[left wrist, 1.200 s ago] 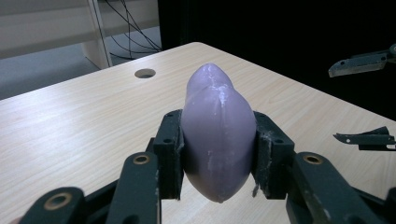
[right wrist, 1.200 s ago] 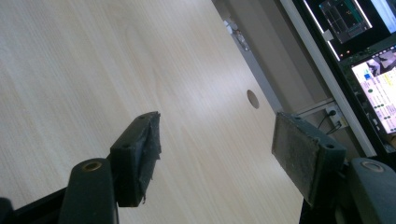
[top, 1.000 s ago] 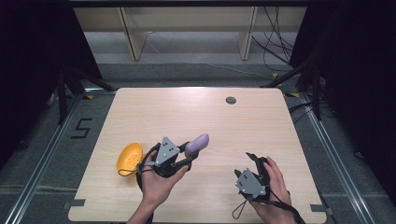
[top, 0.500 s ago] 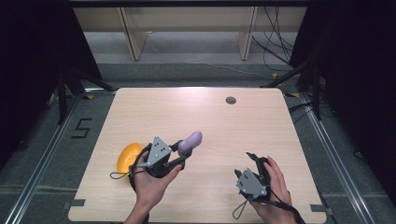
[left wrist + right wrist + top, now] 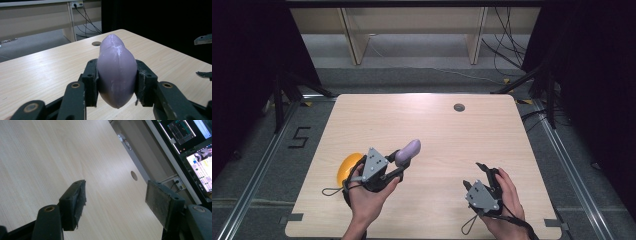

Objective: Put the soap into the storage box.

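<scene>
Near the left front of the surface, the left gripper has its jaws clamped on a smooth purple eggplant-shaped piece, raised and pointing far-right beside an orange object. Its rounded, slick sides could squirt out under squeeze or tilt. The right gripper rests low at right, jaws wide and empty.

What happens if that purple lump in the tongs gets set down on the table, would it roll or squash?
The purple lump tapers to rounded ends, so it would probably rock or roll. The left tongs pinch it without any visible dent, suggesting it's fairly firm. Its smooth, waxy-looking skin might be slippery, though the grip looks steady.
</scene>
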### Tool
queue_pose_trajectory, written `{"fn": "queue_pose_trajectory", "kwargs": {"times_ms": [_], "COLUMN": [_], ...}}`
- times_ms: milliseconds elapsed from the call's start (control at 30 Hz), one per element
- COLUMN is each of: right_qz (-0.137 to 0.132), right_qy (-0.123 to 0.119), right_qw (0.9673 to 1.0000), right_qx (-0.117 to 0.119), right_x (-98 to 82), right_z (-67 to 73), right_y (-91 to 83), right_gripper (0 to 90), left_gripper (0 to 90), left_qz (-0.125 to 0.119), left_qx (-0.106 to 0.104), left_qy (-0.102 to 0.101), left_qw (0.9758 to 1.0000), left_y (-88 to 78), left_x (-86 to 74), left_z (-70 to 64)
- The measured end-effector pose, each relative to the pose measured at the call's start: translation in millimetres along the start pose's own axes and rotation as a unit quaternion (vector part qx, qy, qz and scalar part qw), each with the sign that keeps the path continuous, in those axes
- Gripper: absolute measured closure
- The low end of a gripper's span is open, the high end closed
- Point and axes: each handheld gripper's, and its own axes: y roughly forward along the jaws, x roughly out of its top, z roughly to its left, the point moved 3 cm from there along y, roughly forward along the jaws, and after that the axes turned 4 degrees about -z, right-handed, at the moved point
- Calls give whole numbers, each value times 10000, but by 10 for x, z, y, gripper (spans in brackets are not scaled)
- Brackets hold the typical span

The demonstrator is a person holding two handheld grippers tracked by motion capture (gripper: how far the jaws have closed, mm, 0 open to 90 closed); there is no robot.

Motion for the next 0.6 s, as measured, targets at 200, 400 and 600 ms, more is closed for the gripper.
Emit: {"fn": "queue_pose_trajectory", "kwargs": {"times_ms": [200,400,600], "right_qz": [4,-6,-58], "right_qy": [35,30,26], "right_qw": [10000,10000,10000], "right_qx": [12,-4,37], "right_x": [1,1,14], "right_z": [8,4,15], "right_y": [-3,-3,-8], "right_gripper": [334,334,336], "left_gripper": [589,589,589], "left_qz": [-18,-57,21], "left_qx": [70,130,244], "left_qy": [5,16,6], "left_qw": [10000,9999,9997], "left_y": [-42,-80,-125], "left_x": [-14,-32,-89], "left_z": [18,57,96]}}
